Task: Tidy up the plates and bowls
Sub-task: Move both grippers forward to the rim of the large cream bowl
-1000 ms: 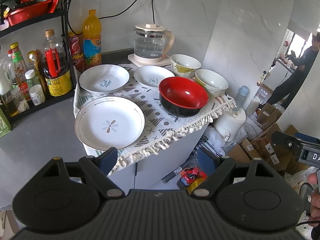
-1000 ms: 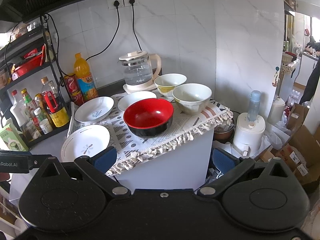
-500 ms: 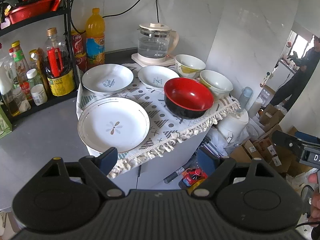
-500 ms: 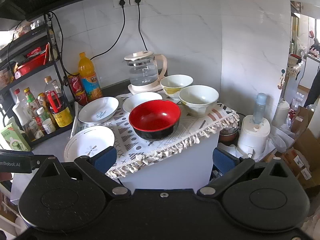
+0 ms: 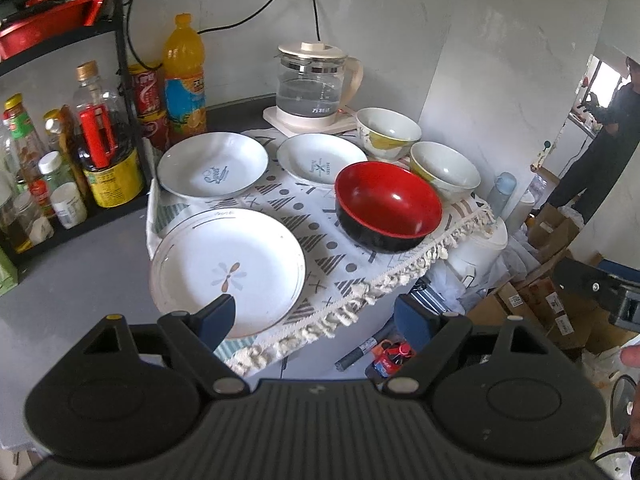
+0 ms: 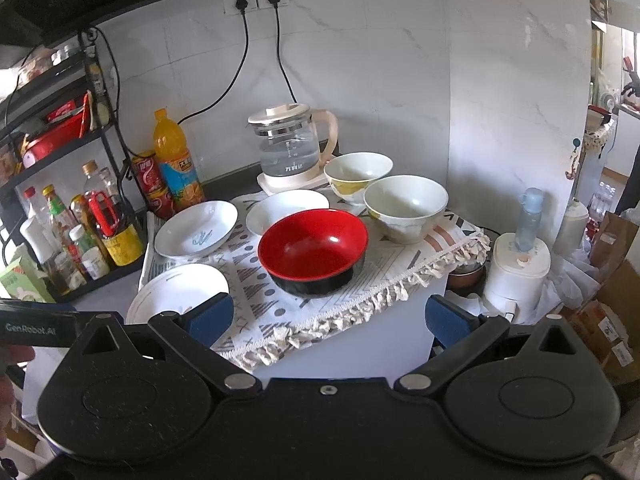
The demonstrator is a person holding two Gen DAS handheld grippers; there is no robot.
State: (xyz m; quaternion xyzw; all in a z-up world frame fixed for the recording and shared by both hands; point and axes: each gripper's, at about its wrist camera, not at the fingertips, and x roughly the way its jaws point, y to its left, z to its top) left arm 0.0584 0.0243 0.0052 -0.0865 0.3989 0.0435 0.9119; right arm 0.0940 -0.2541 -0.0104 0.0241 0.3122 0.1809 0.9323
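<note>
Tongs agape; three plates, three bowls.

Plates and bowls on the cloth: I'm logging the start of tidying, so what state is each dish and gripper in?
Flower plate: upright, empty, unstacked.
Left deep plate: upright, empty.
Small plate: upright, empty.
Red bowl: upright, empty.
Back bowl: upright, empty.
Right bowl: upright, empty.
Kettle: lidded, on base.
Left gripper: open, holding nothing.
Right gripper: open, holding nothing.

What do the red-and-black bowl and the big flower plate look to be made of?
Red-and-black bowl: probably lacquered plastic or melamine, glossy, with sharp highlights on the red inside. Flower plate: likely glazed white ceramic, smooth, with a thin dark rim line and a printed flower.
</note>
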